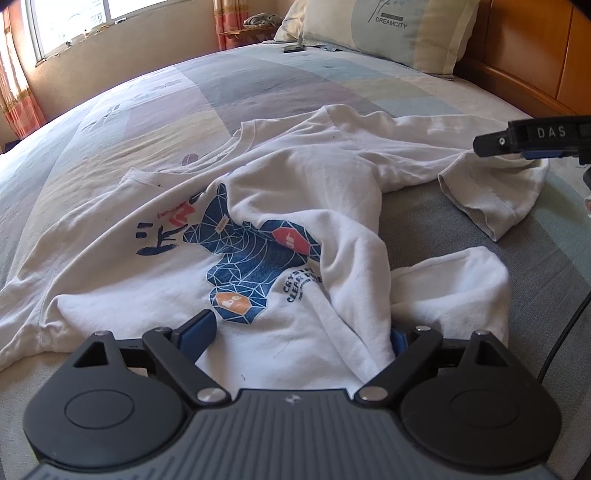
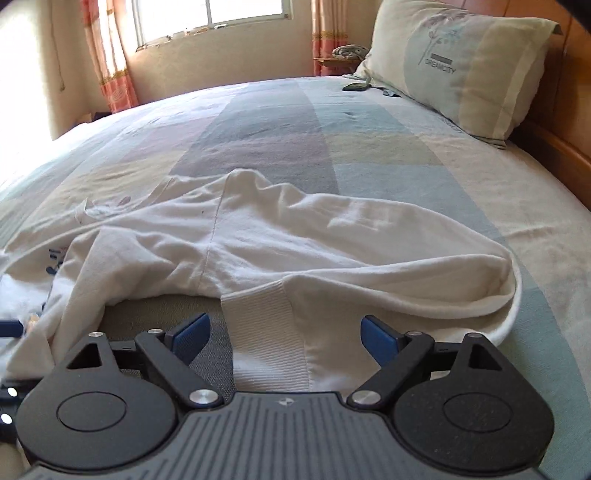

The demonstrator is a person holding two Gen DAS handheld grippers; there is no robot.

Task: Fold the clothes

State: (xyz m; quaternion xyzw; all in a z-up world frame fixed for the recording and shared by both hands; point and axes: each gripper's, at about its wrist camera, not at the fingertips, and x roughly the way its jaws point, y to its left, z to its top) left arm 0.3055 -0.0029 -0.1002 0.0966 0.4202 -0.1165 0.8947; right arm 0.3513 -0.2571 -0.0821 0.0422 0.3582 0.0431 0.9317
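Item: white long-sleeved sweatshirt with blue geometric chest print, lying crumpled on a patchwork bedspread, well short of the pillow at the headboard. Progress: judged early; no clean fold shows, the body is bunched over the print, one sleeve is thrown out sideways, so spreading flat and all folds remain. Left gripper: jaws wide apart, nothing clamped, the lower body of the sweatshirt lying loose between the blue pads. Right gripper: jaws likewise spread, gripping nothing, the ribbed sleeve cuff lying between them, seemingly untouched. In the left view the right gripper sits just beside that cuff.
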